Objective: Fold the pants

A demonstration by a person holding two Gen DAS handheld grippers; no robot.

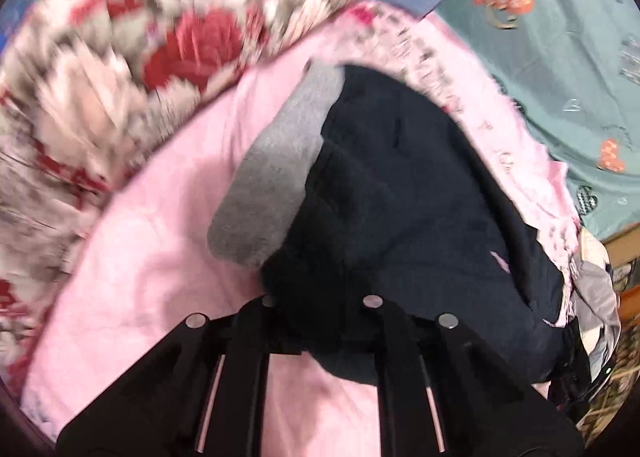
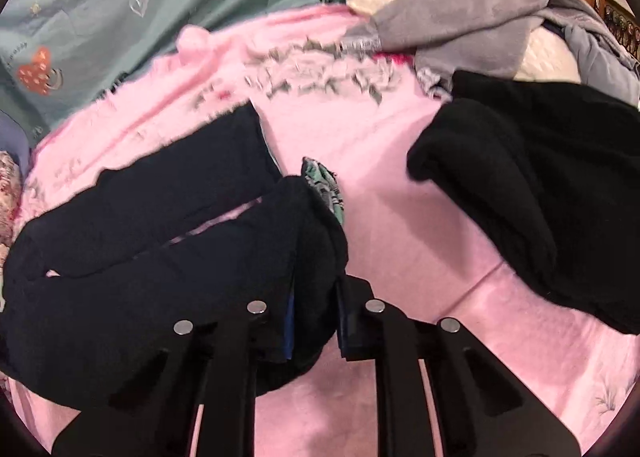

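Dark navy pants lie folded on a pink blanket, with a grey lining showing at their left edge. My left gripper is down at the pants' near end, and dark cloth fills the space between its fingers. In the right wrist view the pants lie doubled, legs side by side, with a patterned lining at the end. My right gripper has pants cloth bunched between its fingers, which stand a little apart.
A red and white floral quilt lies beyond the blanket on the left. A teal sheet with heart prints lies behind. A black garment and grey clothes lie at the right on the pink blanket.
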